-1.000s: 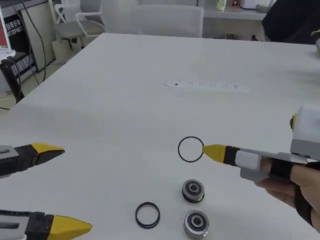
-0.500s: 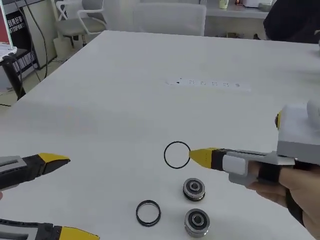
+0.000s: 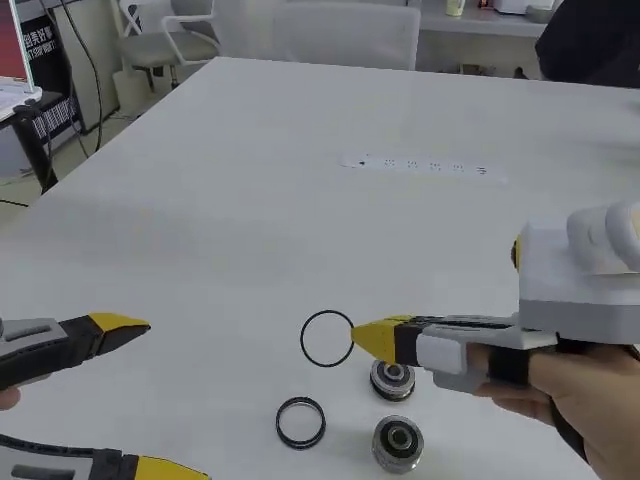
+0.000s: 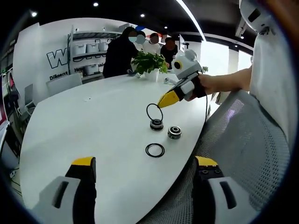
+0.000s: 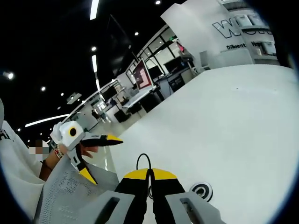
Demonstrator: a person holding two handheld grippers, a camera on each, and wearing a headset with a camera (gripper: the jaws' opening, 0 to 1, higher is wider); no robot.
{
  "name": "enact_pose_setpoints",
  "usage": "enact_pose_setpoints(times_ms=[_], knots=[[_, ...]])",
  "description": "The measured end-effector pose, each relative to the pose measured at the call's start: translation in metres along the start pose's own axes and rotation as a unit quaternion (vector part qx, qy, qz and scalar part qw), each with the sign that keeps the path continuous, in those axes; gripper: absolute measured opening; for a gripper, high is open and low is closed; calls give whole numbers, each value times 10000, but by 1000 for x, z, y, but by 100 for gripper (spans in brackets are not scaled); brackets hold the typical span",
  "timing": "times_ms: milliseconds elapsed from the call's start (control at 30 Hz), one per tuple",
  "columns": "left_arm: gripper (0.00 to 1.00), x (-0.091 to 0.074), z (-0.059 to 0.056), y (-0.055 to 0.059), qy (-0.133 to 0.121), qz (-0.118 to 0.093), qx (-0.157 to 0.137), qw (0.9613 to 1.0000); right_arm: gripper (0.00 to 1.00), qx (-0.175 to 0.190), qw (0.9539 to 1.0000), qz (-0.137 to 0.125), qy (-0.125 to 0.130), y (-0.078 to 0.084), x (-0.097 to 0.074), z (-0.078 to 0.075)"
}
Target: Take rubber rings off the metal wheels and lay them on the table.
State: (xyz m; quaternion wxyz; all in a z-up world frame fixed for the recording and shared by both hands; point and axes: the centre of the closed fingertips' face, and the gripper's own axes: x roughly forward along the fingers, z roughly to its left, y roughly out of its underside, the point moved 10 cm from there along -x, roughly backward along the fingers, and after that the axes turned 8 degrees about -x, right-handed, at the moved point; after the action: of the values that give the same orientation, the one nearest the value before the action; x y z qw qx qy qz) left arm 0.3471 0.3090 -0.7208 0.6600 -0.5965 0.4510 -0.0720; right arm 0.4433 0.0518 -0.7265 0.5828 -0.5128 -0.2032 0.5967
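My right gripper (image 3: 357, 336) is shut on a thin black rubber ring (image 3: 327, 338), which hangs from its yellow tips just above and left of one metal wheel (image 3: 392, 378). A second metal wheel (image 3: 397, 442) stands nearer me. A thicker black ring (image 3: 300, 421) lies flat on the white table (image 3: 250, 200) to the left of it. In the left gripper view the held ring (image 4: 154, 112) dangles over the wheels (image 4: 156, 124). My left gripper (image 3: 150, 398) is open at the lower left, well apart from everything. The right gripper view shows its jaws pinching the ring (image 5: 143, 162).
A white power strip (image 3: 420, 166) lies further back on the table. Chairs (image 3: 340, 35) stand at the far edge. Several people and a potted plant (image 4: 149, 60) are at the table's far end in the left gripper view. The table edge runs close to the left gripper.
My right gripper has carried the thin ring left and toward me, from beyond the wheels to beside the nearer part of the first wheel. The left gripper has stayed open and in place.
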Motion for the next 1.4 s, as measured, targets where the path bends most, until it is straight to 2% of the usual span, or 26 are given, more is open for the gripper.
enact_pose_setpoints(times_ms=[267, 467, 700, 733, 1233, 1400], knots=[[84, 1, 0, 4, -37, 221, 88, 9997, 0, -130, 9990, 407, -119, 12, 13, 7], [85, 0, 0, 4, -12, 168, 69, 9998, 0, -165, 9977, 636, -178, 20, 20, 8], [85, 0, 1, 5, -17, 152, -4, 9999, 0, -338, 9931, 1115, -97, 37, 29, 6], [85, 0, 1, 5, -17, 150, -12, 9999, 0, -464, 9905, 1293, -17, 41, 30, 3], [83, 1, 3, 6, -29, 122, -113, 9999, 0, 3, 9941, 1080, 50, 48, 35, -7], [83, 1, 2, 6, -22, 117, -109, 9999, 0, -82, 9936, 1121, 69, 49, 37, -6]])
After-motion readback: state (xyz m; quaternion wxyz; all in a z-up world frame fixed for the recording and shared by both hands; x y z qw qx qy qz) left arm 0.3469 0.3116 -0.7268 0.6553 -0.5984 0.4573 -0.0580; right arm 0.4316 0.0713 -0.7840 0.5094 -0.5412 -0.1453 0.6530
